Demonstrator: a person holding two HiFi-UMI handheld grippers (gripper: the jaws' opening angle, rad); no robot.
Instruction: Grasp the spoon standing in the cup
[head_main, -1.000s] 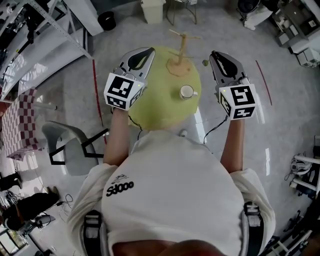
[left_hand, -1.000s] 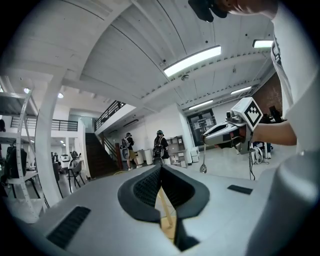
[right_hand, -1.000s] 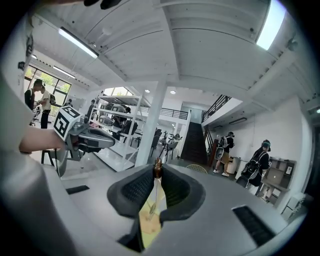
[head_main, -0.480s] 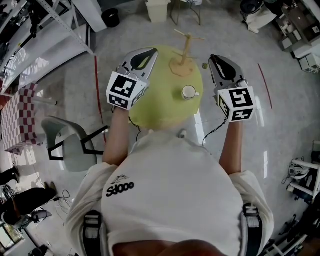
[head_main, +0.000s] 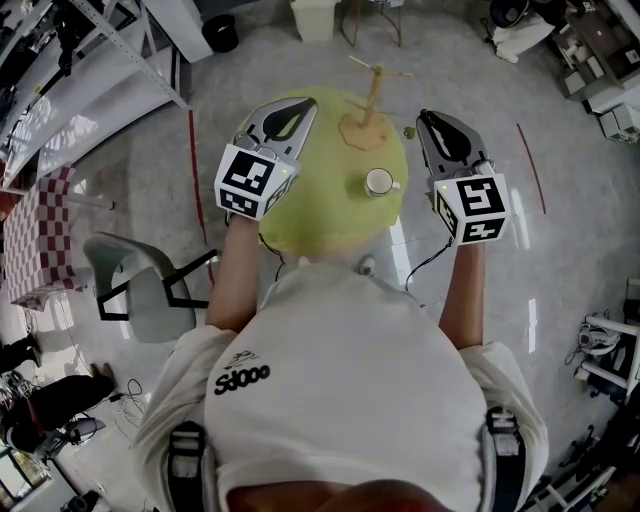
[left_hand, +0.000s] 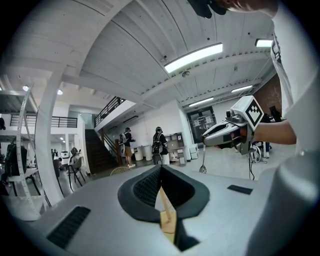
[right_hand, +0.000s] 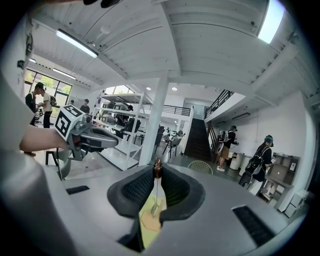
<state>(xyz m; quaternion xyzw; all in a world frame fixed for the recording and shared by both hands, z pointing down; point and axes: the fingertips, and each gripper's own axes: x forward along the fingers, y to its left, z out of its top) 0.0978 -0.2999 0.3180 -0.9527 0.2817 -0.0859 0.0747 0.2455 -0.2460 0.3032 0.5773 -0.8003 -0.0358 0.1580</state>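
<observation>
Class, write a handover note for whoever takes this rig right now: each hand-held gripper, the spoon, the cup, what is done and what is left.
Left hand-held gripper: jaws together, empty, over the table's left edge.
Right hand-held gripper: shut on the spoon, which hangs from its jaws, off to the right of the cup.
Cup: upright on the green table, no spoon in it; wooden stand beyond it.
Done: spoon grasped and out of the cup.
Left: nothing of the grasp; just keep the grip.
</observation>
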